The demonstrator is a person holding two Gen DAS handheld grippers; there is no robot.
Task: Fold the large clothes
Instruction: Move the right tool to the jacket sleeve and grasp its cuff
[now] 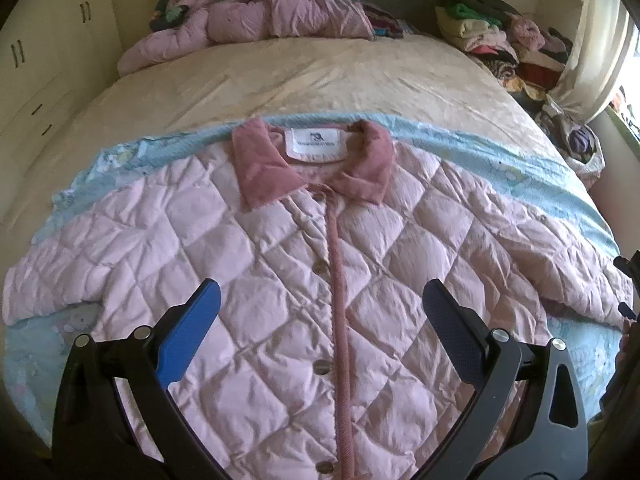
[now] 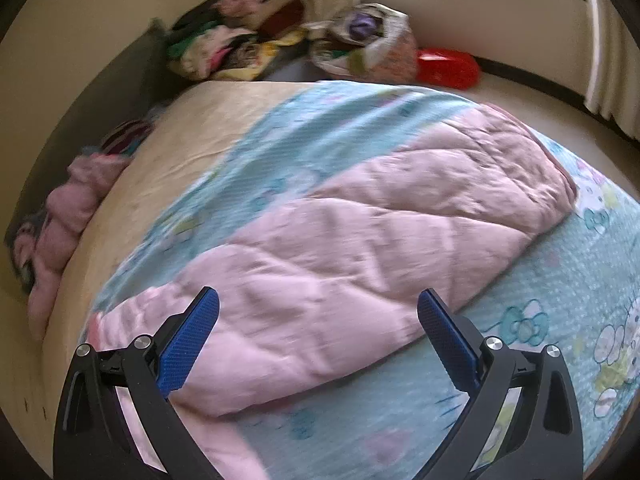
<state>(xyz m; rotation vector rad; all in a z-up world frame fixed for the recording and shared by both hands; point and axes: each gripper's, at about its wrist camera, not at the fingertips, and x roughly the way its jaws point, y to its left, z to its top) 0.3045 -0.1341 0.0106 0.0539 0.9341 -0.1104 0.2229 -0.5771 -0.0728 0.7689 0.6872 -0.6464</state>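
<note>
A pink quilted jacket [image 1: 280, 264] lies flat, front up and buttoned, on a light blue patterned blanket [image 1: 500, 160] on the bed. Its darker pink collar [image 1: 264, 164] points away from me. My left gripper [image 1: 322, 294] is open and empty, hovering over the jacket's front. My right gripper [image 2: 318, 300] is open and empty, above the jacket's right sleeve [image 2: 400, 216], which stretches out toward the bed's edge. The right gripper's edge shows at the far right of the left wrist view [image 1: 628, 276].
Another pink quilted garment [image 1: 256, 20] is bundled at the head of the bed on the beige sheet [image 1: 320, 76]. Piles of clothes [image 1: 500, 36] sit beside the bed. A bag [image 2: 368, 40] and a red item [image 2: 448, 66] lie on the floor. Cupboards [image 1: 48, 52] stand left.
</note>
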